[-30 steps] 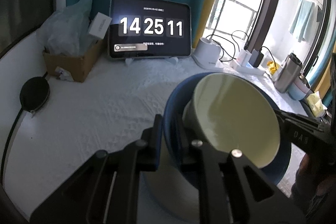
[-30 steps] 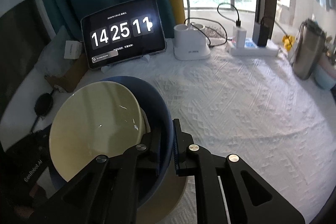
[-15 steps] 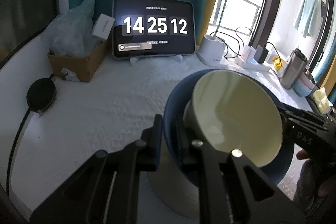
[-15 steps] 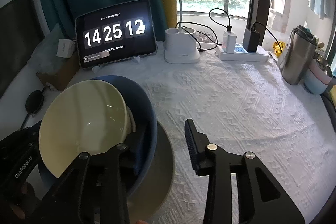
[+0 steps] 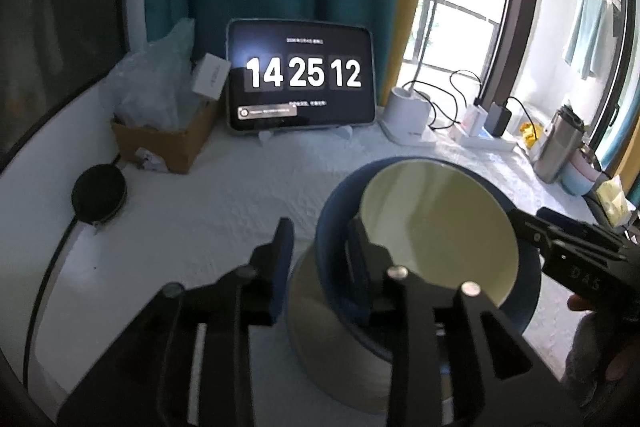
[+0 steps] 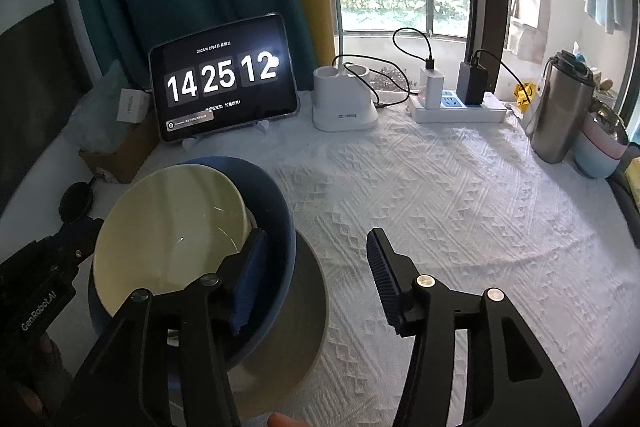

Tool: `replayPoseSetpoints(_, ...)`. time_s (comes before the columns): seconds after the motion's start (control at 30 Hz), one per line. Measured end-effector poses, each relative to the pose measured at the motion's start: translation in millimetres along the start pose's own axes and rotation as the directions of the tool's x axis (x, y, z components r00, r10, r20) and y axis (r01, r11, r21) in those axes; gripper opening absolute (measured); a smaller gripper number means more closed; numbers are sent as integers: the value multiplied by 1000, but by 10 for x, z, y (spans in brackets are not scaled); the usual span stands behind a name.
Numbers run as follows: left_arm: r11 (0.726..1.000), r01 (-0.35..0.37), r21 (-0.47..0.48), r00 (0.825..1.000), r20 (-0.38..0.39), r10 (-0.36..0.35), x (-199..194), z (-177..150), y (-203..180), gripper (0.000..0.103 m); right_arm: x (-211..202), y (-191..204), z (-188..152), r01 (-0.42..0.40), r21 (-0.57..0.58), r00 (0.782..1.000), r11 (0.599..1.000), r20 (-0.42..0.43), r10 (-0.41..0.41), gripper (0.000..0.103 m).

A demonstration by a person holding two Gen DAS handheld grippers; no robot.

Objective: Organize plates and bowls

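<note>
Two hand-held grippers flank a stack of nested dishes on a white textured tablecloth (image 6: 460,195). The left gripper (image 5: 320,243) has its jaws spread, one finger outside the blue bowl (image 5: 340,251) and the other inside its wall, straddling the rim without visibly pinching it. The right gripper (image 6: 316,263) is spread wider, its left finger resting inside the blue bowl at the rim and its right finger well clear over bare cloth.

Between them sits the stack: a cream bowl (image 6: 172,227), tilted toward the left side, nested in the blue bowl, which in turn stands on a grey plate (image 6: 304,311) lying flat on the cloth. Beyond the dishes, a tablet (image 6: 224,79) propped at the back shows a clock reading 14 25 12, with a cardboard box (image 5: 168,143) to its left, a white lamp base (image 6: 344,103) and a power strip (image 6: 460,109) to its right, and a steel tumbler (image 6: 560,111) near the far right edge.

The stacking step looks essentially finished, with both tools let go of the bowls. The next move would seem to call for drawing each inner finger up and out of the blue bowl without catching its rim or nudging the tilted cream bowl, which may not be seated level and could shift if bumped.
</note>
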State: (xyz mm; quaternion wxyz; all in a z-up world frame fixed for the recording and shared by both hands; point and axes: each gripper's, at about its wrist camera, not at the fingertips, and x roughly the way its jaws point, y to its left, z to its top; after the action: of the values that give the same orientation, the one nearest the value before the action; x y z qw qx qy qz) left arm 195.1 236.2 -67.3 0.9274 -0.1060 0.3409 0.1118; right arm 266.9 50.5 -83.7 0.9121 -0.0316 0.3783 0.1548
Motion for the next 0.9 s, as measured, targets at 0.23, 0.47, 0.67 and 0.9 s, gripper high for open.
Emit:
replayPoseSetpoints(0.23,1000,10,-11,1000,24,-10,-142,-1,4,47,-154,-44,-29,-1,3,1000,1000,21,1,55)
replayPoseSetpoints(0.47,998,53,41,997,55,-55,-339,-50,-220,58,-332,-92,-66,-1,3,999,1000,48,1,55)
replayPoseSetpoints(0.67,996,73,57,994,78,-78,-509,-87,-346,59,-483,-145,-103,1,7,998,1000,69,-2,55)
replayPoseSetpoints(0.9,993,94,68,990,95,-100,-676,-148,-454,60,-673,-210,-189,5,8,996,1000,89,-6,55)
